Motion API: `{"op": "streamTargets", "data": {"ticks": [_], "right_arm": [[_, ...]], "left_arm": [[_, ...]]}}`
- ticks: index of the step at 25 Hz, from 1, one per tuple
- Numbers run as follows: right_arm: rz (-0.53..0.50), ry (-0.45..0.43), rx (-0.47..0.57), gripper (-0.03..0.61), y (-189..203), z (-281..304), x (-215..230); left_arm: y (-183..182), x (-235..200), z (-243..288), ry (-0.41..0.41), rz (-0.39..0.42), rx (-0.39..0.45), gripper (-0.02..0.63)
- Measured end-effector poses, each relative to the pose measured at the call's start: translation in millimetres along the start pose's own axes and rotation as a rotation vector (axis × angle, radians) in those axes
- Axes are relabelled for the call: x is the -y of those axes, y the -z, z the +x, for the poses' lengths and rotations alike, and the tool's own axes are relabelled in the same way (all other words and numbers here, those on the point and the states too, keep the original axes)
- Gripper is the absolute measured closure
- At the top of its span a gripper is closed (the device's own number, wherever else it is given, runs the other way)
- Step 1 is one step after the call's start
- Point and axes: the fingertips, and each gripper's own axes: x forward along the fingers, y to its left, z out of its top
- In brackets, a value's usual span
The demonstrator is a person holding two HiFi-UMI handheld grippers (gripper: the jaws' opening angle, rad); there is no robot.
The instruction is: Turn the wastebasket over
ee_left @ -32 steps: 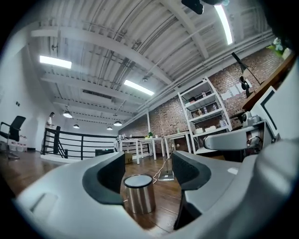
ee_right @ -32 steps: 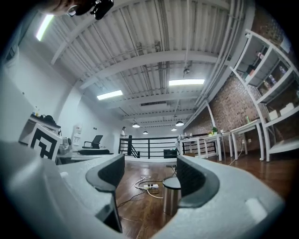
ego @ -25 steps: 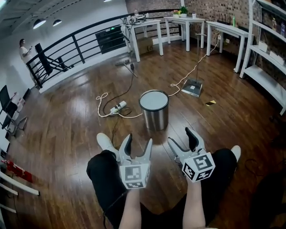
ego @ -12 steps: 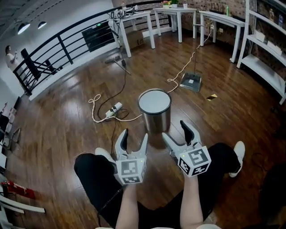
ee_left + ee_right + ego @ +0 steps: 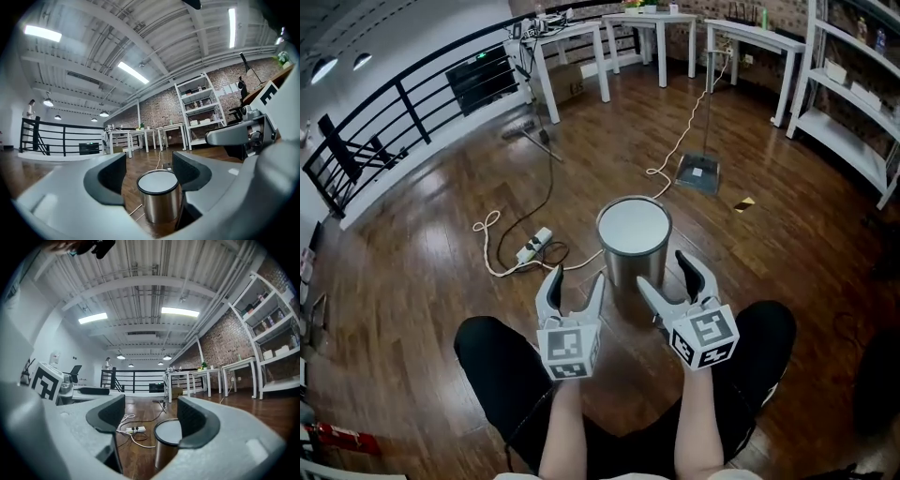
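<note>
A round steel wastebasket (image 5: 634, 246) stands on the wooden floor with a flat pale top face ringed in black. It shows ahead between the jaws in the left gripper view (image 5: 160, 196) and low and partly behind the right jaw in the right gripper view (image 5: 167, 445). My left gripper (image 5: 573, 287) is held just short of it on the near left, jaws open and empty. On the near right my right gripper (image 5: 667, 274) is open too, its tips close beside the basket's wall without touching.
A power strip (image 5: 531, 247) with a looping white cable lies left of the basket. A flat stand base (image 5: 698, 174) and its cord sit beyond. White tables (image 5: 572, 42) and shelving (image 5: 848, 103) line the far side, a black railing (image 5: 394, 117) the left. The person's legs (image 5: 502, 370) are below.
Both grippers have moved toward the wastebasket, which now sits just before their tips. The jaws have kept the same width.
</note>
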Motion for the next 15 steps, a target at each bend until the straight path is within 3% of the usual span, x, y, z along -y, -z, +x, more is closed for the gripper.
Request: {"op": "streamTargets", "data": {"ticks": [5, 9, 13, 15], "right_arm": [[-0.008, 0.065, -0.031, 0.244, 1, 18, -3], [-0.045, 0.07, -0.068, 0.244, 13, 22, 4], [-0.049, 0.082, -0.145, 0.244, 47, 47, 22], [-0.048, 0.086, -0.194, 0.244, 62, 61, 30]], "left_arm": [[-6, -18, 30, 0.065, -0.032, 0.01, 0.279], [-14, -13, 48, 0.107, -0.105, 0.05, 0.285], [18, -14, 74, 0.119, -0.014, 0.001, 0.288], [36, -22, 87, 0.118, -0.007, -0.044, 0.288]]}}
